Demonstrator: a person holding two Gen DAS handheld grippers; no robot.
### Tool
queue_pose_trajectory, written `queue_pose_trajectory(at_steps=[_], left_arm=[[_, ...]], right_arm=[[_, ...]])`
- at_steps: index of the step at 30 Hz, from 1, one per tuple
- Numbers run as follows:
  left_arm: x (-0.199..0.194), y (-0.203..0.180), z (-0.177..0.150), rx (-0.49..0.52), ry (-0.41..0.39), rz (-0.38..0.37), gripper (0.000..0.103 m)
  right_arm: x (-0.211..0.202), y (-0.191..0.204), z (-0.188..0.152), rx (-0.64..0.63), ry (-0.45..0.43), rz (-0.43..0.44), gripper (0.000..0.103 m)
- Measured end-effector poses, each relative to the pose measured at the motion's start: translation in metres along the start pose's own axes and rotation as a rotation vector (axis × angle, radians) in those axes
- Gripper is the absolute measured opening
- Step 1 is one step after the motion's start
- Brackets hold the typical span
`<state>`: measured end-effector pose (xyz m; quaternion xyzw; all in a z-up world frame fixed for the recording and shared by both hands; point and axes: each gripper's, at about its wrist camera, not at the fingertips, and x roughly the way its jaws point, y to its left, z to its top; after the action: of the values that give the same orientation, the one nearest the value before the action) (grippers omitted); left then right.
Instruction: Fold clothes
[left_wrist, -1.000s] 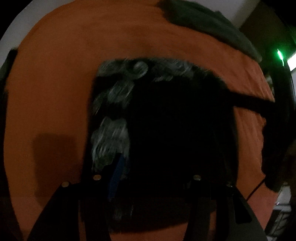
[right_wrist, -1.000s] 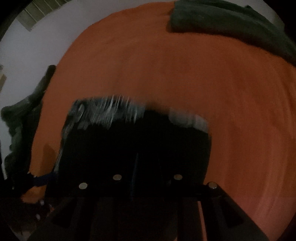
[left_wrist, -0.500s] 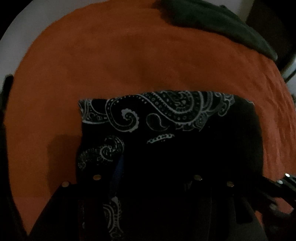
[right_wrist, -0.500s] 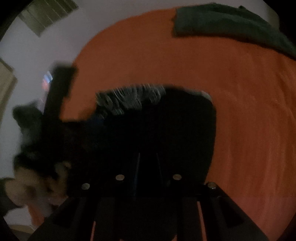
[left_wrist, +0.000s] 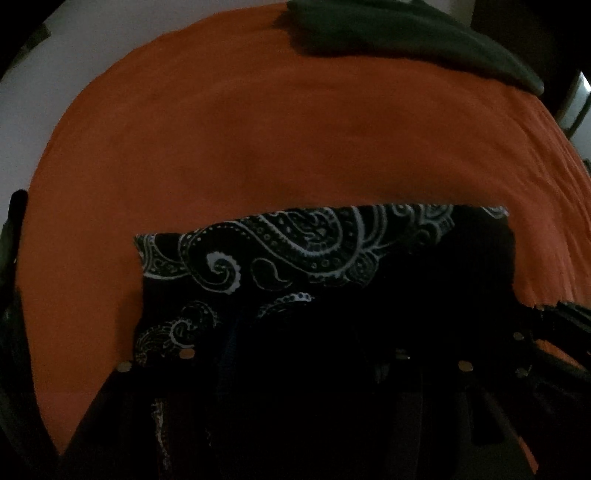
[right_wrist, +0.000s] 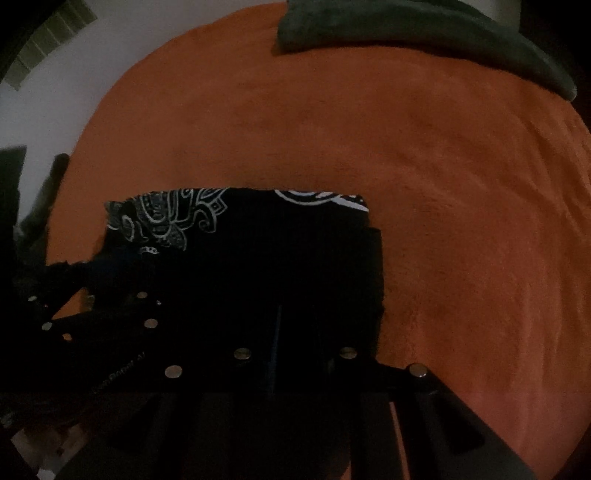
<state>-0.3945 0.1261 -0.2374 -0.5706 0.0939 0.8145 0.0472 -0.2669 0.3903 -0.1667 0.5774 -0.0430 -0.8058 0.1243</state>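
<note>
Two tongs, left (left_wrist: 295, 354) and right (right_wrist: 291, 354), meet a black paisley cloth (left_wrist: 280, 251) on an orange surface (left_wrist: 258, 140); too dark to tell their grip.

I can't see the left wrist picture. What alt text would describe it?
A black garment with white paisley print lies on an orange blanket, filling the dim lower frame where the left tongs are too dark to make out. A dark green cloth lies at the blanket's far edge.

text: faint white lettering on left gripper (right_wrist: 122, 373) body — too dim to read | else: none
</note>
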Motion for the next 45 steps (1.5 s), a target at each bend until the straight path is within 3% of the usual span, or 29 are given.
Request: queue_pose_trajectory(at_steps=[5,9,15,18,20,24,27,31,34,39,43,45], left_arm=[[0.011,0.006,0.018,0.0,-0.001,-0.017,0.067],[-0.015,0.022,0.006,0.03,0.011,0.009,0.067],[-0.025,0.04,-0.032,0.023,0.003,-0.04,0.067],[-0.011,0.045,-0.027,0.011,-0.001,-0.051,0.067],[-0.006,0.043,-0.023,0.017,-0.003,-0.026,0.07],[-0.012,0.043,-0.023,0.017,0.005,0.007,0.074],[-0.035,0.051,-0.037,-0.012,0.005,-0.029,0.074],[-0.038,0.052,-0.061,-0.058,-0.006,0.01,0.074],[-0.019,0.054,-0.067,-0.069,0.036,-0.005,0.075],[-0.005,0.05,-0.053,-0.055,0.021,0.02,0.075],[-0.028,0.067,-0.051,-0.123,0.046,-0.019,0.074],[-0.049,0.088,-0.064,-0.221,0.031,-0.146,0.074]], right_arm=[[0.004,-0.001,-0.001,0.019,-0.002,0.012,0.013],[-0.007,-0.003,-0.01,0.04,-0.004,0.046,0.013],[-0.037,0.009,-0.058,0.035,0.022,0.136,0.012],[-0.025,0.015,-0.074,-0.003,0.048,0.105,0.012],[-0.015,0.019,-0.078,-0.037,0.036,0.062,0.005],[-0.026,0.02,-0.092,-0.027,0.046,0.064,0.003],[-0.035,0.02,-0.103,-0.016,0.055,0.069,0.003],[-0.045,0.019,-0.116,-0.004,0.064,0.071,0.003],[-0.044,0.012,-0.126,-0.002,0.062,0.062,0.003],[-0.04,0.005,-0.133,0.005,0.06,0.061,0.003],[-0.067,-0.006,-0.147,0.075,0.023,0.123,0.003],[-0.073,-0.018,-0.167,0.156,0.024,0.222,0.007]])
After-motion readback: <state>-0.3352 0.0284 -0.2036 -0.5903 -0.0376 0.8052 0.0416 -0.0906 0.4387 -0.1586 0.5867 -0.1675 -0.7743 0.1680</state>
